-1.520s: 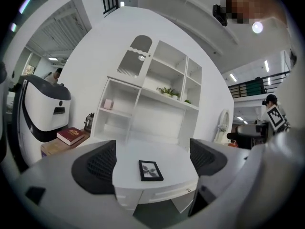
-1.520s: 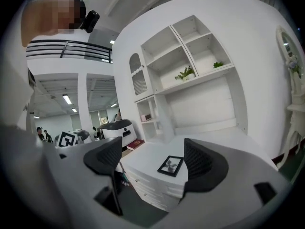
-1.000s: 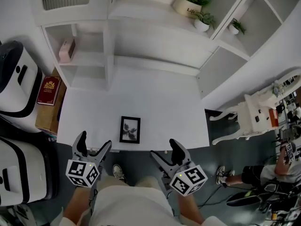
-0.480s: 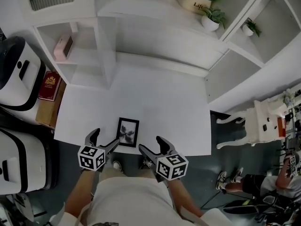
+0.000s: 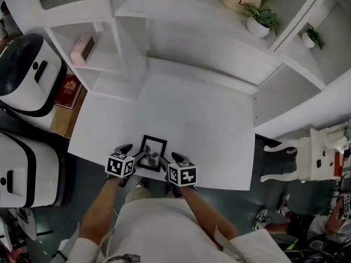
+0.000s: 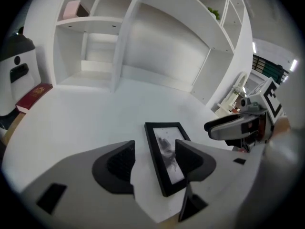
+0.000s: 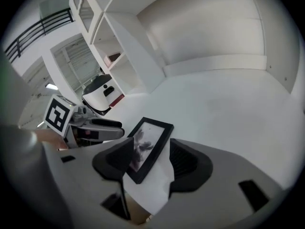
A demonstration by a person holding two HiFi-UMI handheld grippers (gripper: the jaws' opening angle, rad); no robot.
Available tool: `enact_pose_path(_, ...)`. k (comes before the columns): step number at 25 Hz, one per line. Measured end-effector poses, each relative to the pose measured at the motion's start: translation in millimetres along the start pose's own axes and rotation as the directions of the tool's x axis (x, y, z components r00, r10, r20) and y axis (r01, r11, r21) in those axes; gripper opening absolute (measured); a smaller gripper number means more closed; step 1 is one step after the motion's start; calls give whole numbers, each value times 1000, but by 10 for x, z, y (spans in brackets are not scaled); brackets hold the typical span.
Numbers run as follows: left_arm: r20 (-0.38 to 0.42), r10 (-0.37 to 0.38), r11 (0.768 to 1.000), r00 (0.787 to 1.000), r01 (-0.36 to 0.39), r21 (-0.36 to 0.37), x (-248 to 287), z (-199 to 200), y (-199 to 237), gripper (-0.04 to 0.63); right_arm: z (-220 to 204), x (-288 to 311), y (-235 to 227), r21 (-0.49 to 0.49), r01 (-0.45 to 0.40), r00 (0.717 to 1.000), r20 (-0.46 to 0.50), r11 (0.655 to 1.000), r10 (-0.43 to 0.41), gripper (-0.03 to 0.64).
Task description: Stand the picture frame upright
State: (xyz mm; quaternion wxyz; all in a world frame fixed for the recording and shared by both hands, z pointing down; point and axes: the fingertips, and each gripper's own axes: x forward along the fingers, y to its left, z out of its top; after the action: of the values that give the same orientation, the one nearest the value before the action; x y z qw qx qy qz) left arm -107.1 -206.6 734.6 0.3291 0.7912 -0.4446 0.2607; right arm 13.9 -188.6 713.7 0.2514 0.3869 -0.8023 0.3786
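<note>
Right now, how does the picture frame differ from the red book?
The picture frame is black; the red book bears a gold crest. The picture frame lies at the white table's near edge; the red book on a brown box beside it. Both lie flat.

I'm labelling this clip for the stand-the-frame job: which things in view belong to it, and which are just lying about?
Job: picture frame, flat on the white table; left gripper and right gripper, whose jaws have just been closing, a frame edge between each pair, not yet pinched.
Lying about: pink box, red book, potted plants, white chair.
</note>
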Motion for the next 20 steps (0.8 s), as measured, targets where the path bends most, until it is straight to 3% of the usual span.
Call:
enact_pose_path(15,-156,-22,998,988,31,58,346,-107,14,202,-251,397,-109,62,44,986,-161,997,-34,224)
enact_pose_path(20,-149,-18,999,989,25,43,347,-112,42,176,-273,430,-102,51,72,985,-162,996,-63,218)
